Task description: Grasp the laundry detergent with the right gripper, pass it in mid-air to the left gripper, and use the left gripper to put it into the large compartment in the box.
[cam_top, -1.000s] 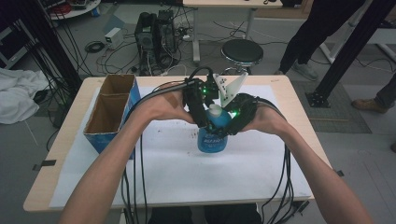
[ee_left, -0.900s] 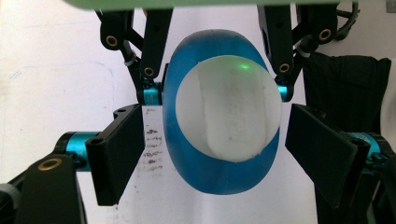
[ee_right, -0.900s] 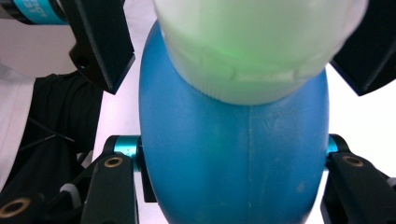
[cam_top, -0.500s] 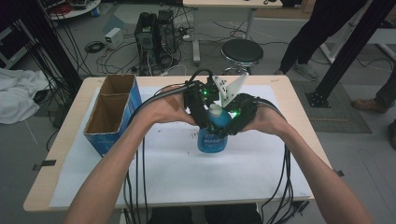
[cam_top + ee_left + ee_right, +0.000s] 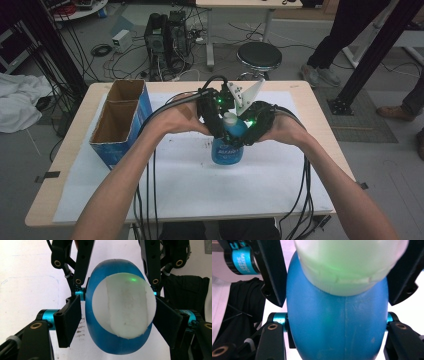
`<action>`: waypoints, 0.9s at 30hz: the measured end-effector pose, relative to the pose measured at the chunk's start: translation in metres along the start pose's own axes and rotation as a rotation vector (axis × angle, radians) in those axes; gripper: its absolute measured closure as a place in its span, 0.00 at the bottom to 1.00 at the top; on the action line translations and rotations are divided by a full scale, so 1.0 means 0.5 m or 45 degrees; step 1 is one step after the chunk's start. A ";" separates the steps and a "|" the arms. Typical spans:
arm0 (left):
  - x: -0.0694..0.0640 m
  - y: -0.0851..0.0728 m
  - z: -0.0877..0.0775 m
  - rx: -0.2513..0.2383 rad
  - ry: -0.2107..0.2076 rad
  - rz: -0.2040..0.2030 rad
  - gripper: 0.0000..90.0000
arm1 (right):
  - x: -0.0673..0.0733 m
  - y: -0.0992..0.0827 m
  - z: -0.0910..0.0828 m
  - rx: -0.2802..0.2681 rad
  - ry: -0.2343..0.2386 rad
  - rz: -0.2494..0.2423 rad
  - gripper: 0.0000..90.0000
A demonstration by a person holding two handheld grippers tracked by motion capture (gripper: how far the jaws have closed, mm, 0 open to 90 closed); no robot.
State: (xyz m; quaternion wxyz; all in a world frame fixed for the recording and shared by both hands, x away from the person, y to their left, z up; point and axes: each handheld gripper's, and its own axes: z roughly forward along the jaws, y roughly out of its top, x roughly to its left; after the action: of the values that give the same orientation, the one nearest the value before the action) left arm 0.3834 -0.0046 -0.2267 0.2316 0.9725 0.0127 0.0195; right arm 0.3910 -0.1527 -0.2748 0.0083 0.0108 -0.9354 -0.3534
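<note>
Blue bottle (image 5: pixel 227 150), white cap (image 5: pixel 231 120): high view, upright mid-worktop (image 5: pixel 185 190), cardboard box (image 5: pixel 120 120) at 9 o'clock. Left gripper view: left tool (image 5: pixel 115 321) has just been closing round the cap, probably to twist it, pads not yet pressing. Right gripper view: right tool (image 5: pixel 337 321) clamps the body, steadying it

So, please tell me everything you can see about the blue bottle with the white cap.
The blue bottle looks like glossy plastic, oval seen from above, with a printed label too blurred to read. It stands upright on the white sheet covering the table. Its white cap is on. The right gripper is shut on its body; the left gripper has just been closing around the cap, one pad apart from it.
</note>
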 end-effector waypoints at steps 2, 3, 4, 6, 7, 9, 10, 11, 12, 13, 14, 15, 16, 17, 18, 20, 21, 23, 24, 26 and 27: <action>-0.001 0.000 0.001 -0.002 0.002 0.000 0.31 | 0.001 0.000 0.000 0.005 0.007 0.009 0.48; -0.001 0.000 0.001 -0.005 0.001 0.001 0.31 | 0.001 0.000 0.000 0.007 0.008 0.011 0.48; -0.001 0.000 0.002 -0.009 0.002 -0.001 0.31 | 0.002 0.000 0.000 0.005 0.009 0.013 0.48; -0.001 0.000 0.001 -0.008 0.001 -0.001 0.32 | 0.001 0.000 0.000 0.006 0.011 0.011 0.48; -0.001 0.000 0.001 -0.006 0.005 0.002 0.34 | 0.002 -0.001 0.000 0.005 0.010 0.014 0.48; -0.002 0.000 0.002 0.000 0.001 -0.001 0.34 | 0.001 -0.001 0.001 0.002 0.010 0.011 0.48; -0.002 0.000 0.002 0.000 0.001 -0.001 0.34 | 0.001 -0.001 0.001 0.002 0.010 0.011 0.48; -0.001 0.000 0.002 0.003 0.003 0.006 0.34 | 0.002 -0.001 0.001 0.009 0.004 0.015 0.48; -0.002 -0.001 0.004 -0.008 0.005 0.002 0.36 | 0.003 -0.001 0.002 0.006 0.010 0.021 0.48; -0.001 -0.001 0.002 0.010 0.000 0.019 0.36 | 0.002 -0.001 0.002 0.013 0.010 0.014 0.48; -0.002 -0.002 0.004 -0.008 0.002 0.006 0.36 | 0.003 -0.001 0.003 0.012 0.010 0.018 0.48; -0.002 -0.002 0.004 -0.002 0.002 0.009 0.37 | 0.003 -0.002 0.004 0.011 0.011 0.020 0.48; -0.002 -0.002 0.004 -0.002 0.002 0.009 0.38 | 0.003 -0.002 0.004 0.011 0.011 0.020 0.48; -0.001 -0.002 0.004 0.000 0.006 0.012 0.38 | 0.003 -0.002 0.004 0.013 0.011 0.020 0.48; -0.001 -0.003 0.004 0.002 0.000 0.018 0.38 | 0.003 -0.001 0.005 0.013 0.010 0.015 0.48; -0.002 -0.004 0.005 -0.002 0.003 0.001 0.38 | 0.003 -0.001 0.005 0.014 0.010 0.016 0.48; -0.002 -0.004 0.006 -0.006 0.005 0.003 0.39 | 0.002 -0.001 0.005 0.008 0.012 0.011 0.48; -0.002 -0.004 0.006 -0.001 -0.003 0.011 0.39 | 0.003 -0.001 0.005 0.009 0.009 0.012 0.48; -0.003 -0.004 0.007 -0.004 -0.002 0.011 0.40 | 0.003 -0.001 0.005 0.010 0.012 0.015 0.48; -0.004 -0.004 0.007 -0.005 -0.001 0.002 0.41 | 0.005 -0.002 0.005 0.021 0.015 0.031 0.48; -0.003 -0.003 0.007 0.001 -0.003 0.009 0.41 | 0.005 -0.002 0.005 0.020 0.015 0.031 0.48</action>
State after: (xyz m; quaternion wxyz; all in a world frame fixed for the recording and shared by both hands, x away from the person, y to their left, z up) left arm 0.3820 -0.0048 -0.2307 0.2312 0.9727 0.0090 0.0190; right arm 0.3886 -0.1520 -0.2773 0.0180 0.0015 -0.9381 -0.3458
